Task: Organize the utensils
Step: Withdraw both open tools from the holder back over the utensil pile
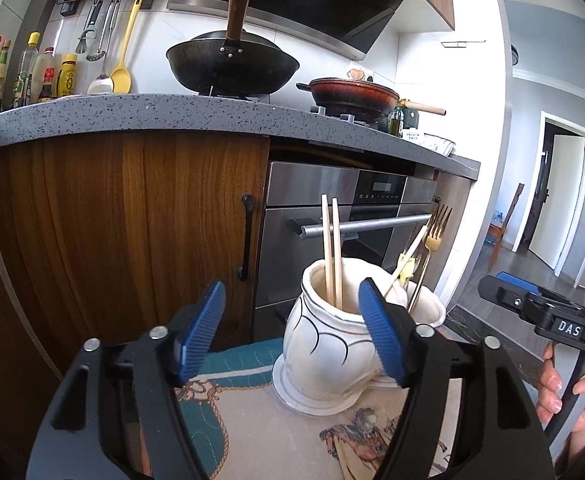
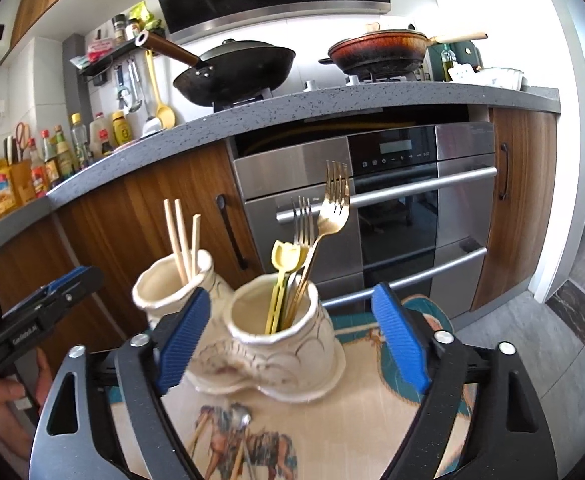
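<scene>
Kitchen, right view alone shows spoon, both grippers' fingers apart, empty.

Sunlit kitchen: grey countertop, wooden cabinets (steel oven between)

Right gripper, jaws wide and empty, before a two-cup holder on a mat: chopsticks in left cup, forks in right.

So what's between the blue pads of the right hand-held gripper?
In the right wrist view, the ceramic holder with forks stands between the open right hand-held gripper pads, untouched.
</scene>
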The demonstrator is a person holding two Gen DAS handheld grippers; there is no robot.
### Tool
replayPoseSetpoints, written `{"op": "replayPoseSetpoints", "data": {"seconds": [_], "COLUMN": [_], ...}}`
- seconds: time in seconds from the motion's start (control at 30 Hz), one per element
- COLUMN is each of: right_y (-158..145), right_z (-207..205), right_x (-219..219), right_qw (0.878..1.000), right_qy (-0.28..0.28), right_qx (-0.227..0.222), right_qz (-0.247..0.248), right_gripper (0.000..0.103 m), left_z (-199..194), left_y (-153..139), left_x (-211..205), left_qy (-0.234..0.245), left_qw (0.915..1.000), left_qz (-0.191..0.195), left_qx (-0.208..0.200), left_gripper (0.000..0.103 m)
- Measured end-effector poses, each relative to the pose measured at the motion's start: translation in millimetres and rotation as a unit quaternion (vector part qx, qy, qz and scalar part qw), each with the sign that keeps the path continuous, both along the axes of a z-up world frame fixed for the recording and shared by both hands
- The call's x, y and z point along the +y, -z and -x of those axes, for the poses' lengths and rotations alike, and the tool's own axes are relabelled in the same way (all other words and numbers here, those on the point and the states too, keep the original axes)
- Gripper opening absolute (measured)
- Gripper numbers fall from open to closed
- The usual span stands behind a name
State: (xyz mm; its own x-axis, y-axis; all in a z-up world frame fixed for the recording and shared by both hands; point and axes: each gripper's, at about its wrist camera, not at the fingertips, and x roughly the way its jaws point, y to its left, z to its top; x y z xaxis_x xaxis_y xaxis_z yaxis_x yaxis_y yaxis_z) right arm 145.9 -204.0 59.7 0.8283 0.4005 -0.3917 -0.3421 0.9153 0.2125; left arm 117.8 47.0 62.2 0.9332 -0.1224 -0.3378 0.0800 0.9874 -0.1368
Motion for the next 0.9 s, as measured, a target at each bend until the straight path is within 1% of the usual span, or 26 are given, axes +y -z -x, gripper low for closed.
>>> {"op": "replayPoseSetpoints", "data": {"seconds": [0.03,0.07,0.1,0.17,0.27,0.37,0.47,0.63,0.77,0.9], "right_y": [-0.5,-0.7,-0.7,0.0,3.2,9.8,18.2,34.3,46.4,59.4], "right_z": [5.5,10.2,14.7,23.3,35.2,47.5,54.6,64.2,72.0,79.4], "right_x": [-1.1,-1.6,-1.6,-1.2,-1.1,-2.1,-3.6,-7.1,-7.6,-7.6], "right_qw": [1.0,1.0,1.0,1.0,0.999,0.999,0.998,0.997,0.995,0.992], "right_qy": [0.0,-0.001,-0.002,-0.003,-0.006,-0.009,-0.013,-0.019,-0.029,-0.039], "right_qx": [0.0,-0.001,-0.001,-0.001,0.003,0.009,0.022,0.046,0.064,0.083], "right_qz": [0.003,0.006,0.01,0.019,0.031,0.043,0.053,0.063,0.075,0.09], "right_gripper": [0.092,0.093,0.094,0.096,0.097,0.098,0.098,0.098,0.098,0.098], "left_z": [3.0,7.5,11.3,17.9,25.6,33.1,39.2,46.6,50.4,53.5], "left_y": [-0.6,-1.5,-2.2,-2.2,1.2,14.1,26.5,51.1,68.6,84.2], "left_x": [-0.1,0.3,0.7,0.5,-3.1,-9.6,-13.7,-15.4,-23.2,-26.2], "left_qy": [-0.001,-0.001,-0.001,-0.001,0.006,0.008,0.009,0.01,0.016,0.02], "left_qw": [1.0,1.0,1.0,1.0,0.9994,0.9978,0.9962,0.9924,0.9879,0.9829], "left_qz": [-0.001,-0.002,-0.002,-0.003,-0.014,-0.031,-0.042,-0.026,-0.039,-0.035], "left_qx": [0.001,0.002,0.004,0.009,0.03,0.058,0.076,0.12,0.149,0.179], "left_gripper": [0.08,0.085,0.088,0.097,0.097,0.097,0.097,0.097,0.097,0.097]}}
